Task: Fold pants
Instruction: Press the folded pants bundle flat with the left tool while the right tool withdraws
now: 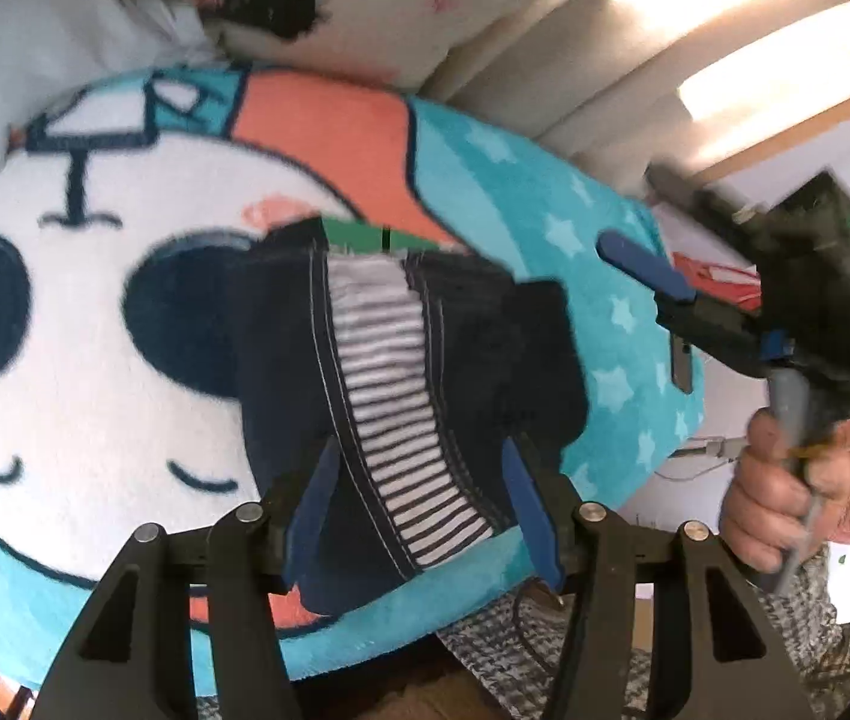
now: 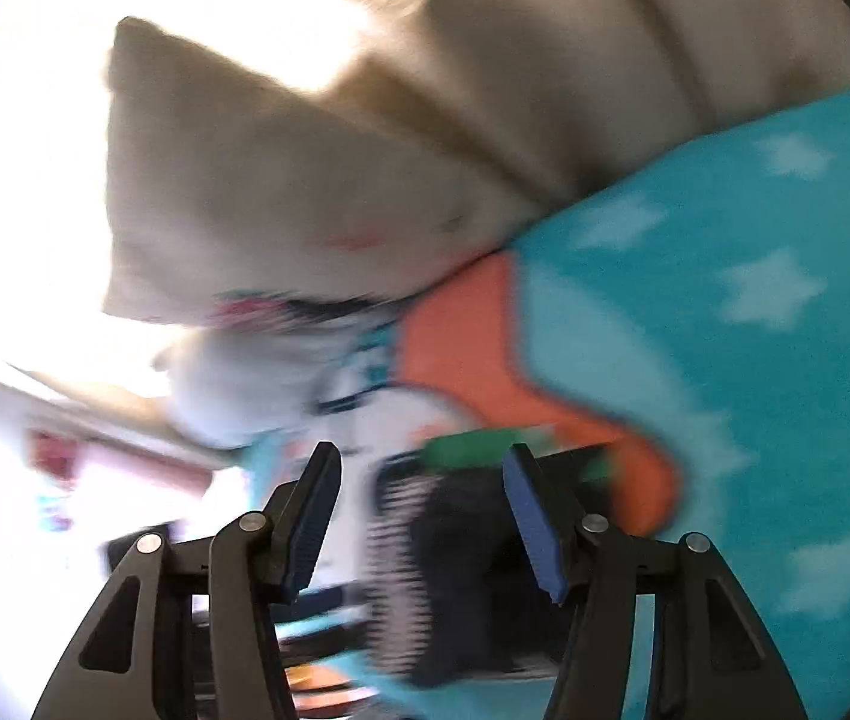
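Item: navy pants with striped lining, folded compact on cartoon fleece blanket, long axis running twelve to six straight ahead of the wide-open, empty left gripper, nearer than the raised right gripper at three o'clock, likewise open; right wrist view blurred.

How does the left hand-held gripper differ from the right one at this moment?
The left hand-held gripper sits low over the dark pants, its fingers either side of the striped panel; the right hand-held gripper is off to the side over the star-patterned blanket. The left wrist view is sharp, the right wrist view motion-blurred. Both are open and hold nothing.
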### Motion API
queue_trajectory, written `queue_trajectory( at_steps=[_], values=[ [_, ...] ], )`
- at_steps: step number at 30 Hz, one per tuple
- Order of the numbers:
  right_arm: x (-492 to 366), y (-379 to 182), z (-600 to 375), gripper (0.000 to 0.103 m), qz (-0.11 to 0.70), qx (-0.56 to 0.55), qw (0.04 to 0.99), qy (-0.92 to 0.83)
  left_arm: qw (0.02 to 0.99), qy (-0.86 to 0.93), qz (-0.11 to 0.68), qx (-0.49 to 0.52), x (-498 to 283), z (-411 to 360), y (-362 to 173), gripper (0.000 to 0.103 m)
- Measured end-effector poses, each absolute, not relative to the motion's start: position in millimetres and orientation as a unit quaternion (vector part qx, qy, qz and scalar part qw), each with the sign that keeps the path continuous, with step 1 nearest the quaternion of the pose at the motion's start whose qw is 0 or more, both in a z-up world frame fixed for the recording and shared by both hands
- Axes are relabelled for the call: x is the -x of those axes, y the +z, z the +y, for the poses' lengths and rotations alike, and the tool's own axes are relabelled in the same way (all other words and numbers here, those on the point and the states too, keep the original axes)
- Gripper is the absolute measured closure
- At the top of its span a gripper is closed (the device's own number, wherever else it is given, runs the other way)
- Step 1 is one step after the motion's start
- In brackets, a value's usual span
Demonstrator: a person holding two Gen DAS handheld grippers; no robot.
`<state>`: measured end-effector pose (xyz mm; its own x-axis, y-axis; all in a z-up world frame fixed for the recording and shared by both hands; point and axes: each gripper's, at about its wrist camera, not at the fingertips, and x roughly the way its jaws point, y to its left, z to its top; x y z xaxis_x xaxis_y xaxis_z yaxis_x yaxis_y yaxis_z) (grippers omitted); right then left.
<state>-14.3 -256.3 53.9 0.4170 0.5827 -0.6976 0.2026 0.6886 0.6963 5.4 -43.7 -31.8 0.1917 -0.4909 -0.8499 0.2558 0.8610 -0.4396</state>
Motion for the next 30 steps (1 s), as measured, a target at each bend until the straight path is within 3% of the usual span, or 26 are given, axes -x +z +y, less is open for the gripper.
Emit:
queue_trajectory(
  at_steps=[8,15,24,30],
  values=[
    [28,-9,-252,0.043,0.594,-0.356,0.719,0.054,0.748,-0.23,0.617,0.082,0,-53,-58,0.048],
    [42,36,-245,0.043,0.576,-0.287,0.763,0.065,0.774,-0.235,0.58,0.1,-3,-39,-31,0.047],
    [66,-9,-241,0.043,0.625,-0.236,0.743,0.047,0.763,-0.192,0.609,0.104,-9,-32,-58,0.047],
    [68,32,-244,0.042,0.588,-0.219,0.777,0.053,0.81,-0.165,0.559,0.07,-2,-32,-25,0.047]
  ],
)
